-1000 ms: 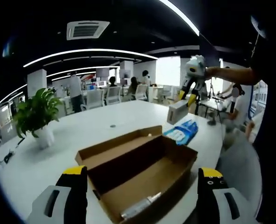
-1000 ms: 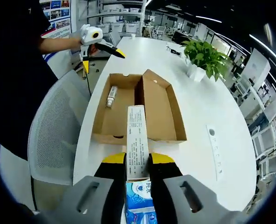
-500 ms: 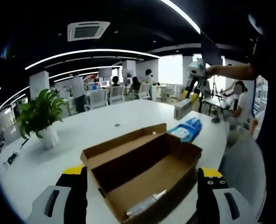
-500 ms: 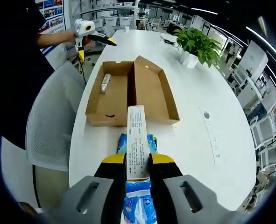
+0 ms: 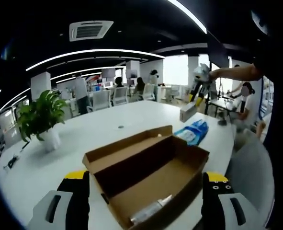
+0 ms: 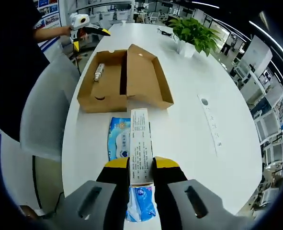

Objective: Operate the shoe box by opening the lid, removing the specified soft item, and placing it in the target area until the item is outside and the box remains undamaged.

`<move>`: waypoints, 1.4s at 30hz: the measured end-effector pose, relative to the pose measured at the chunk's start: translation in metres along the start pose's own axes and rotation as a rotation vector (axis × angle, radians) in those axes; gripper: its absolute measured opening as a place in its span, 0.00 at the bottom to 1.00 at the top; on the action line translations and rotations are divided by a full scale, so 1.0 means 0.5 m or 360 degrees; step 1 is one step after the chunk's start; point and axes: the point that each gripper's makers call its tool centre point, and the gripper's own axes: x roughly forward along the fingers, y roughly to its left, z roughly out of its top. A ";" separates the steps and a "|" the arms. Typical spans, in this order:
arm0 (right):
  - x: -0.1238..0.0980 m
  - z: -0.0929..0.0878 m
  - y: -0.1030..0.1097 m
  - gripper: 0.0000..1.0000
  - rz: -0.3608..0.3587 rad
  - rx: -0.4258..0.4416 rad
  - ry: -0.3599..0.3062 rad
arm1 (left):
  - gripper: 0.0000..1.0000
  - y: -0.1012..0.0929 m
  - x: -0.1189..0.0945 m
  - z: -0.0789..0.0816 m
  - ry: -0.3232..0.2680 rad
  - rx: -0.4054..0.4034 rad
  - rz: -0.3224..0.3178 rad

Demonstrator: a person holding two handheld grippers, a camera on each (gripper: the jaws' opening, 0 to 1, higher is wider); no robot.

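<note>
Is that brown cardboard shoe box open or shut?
Open. The brown cardboard shoe box has its lid folded flat back beside the tray, and a small tube lies visible inside.

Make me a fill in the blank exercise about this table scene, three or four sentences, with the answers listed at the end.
1. The right gripper is shut on a narrow white ____.
2. The lid of the cardboard shoe box is ____.
3. A small tube lies ____ the shoe box.
4. On the white table, near the far end, stands a potted ____.

Missing words: carton; open; inside; plant
</note>
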 end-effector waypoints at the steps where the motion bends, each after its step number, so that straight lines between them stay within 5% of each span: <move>1: 0.003 -0.007 -0.003 0.15 0.0001 0.0004 0.0005 | 1.00 0.001 0.000 0.001 -0.0003 -0.0009 -0.0002; 23: 0.067 -0.155 -0.087 0.16 0.0005 0.0075 0.0171 | 0.97 0.008 0.023 -0.011 0.0074 -0.0030 0.0033; 42: 0.089 -0.283 -0.115 0.16 0.0061 0.0013 0.0392 | 0.92 0.013 0.037 -0.033 0.0142 -0.0061 0.0055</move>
